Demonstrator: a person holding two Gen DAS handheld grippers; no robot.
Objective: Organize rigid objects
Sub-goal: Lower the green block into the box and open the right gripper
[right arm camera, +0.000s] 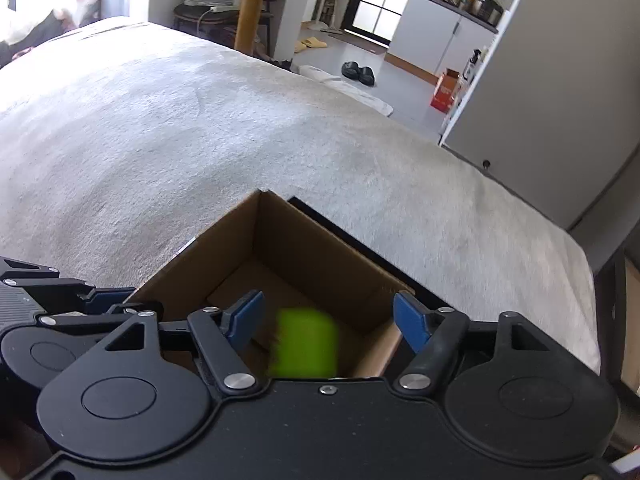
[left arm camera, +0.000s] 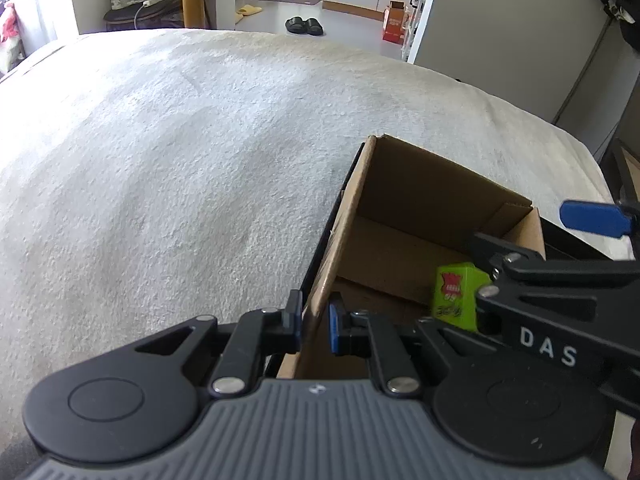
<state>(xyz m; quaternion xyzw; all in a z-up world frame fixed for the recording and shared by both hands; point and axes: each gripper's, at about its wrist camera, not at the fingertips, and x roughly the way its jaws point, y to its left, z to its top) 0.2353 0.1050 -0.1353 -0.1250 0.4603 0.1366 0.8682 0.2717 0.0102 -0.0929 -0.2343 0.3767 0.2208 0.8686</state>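
Note:
An open brown cardboard box (left arm camera: 420,184) stands on a white fleecy blanket. My left gripper (left arm camera: 314,322) is shut on the box's left wall, one finger outside and one inside. Inside the box there is a small lime-green packet (left arm camera: 456,296) with a red label. In the right wrist view my right gripper (right arm camera: 326,318) hangs over the cardboard box (right arm camera: 304,240) with its blue pads (right arm camera: 410,322) wide apart. The green packet (right arm camera: 304,342) shows blurred below and between them, touching neither pad.
The blanket (left arm camera: 200,160) spreads wide to the left and beyond the box. Past its far edge lie black slippers (left arm camera: 304,26), an orange carton (left arm camera: 394,22) and a wooden table leg (right arm camera: 250,12). A grey cabinet side (right arm camera: 540,100) rises at the right.

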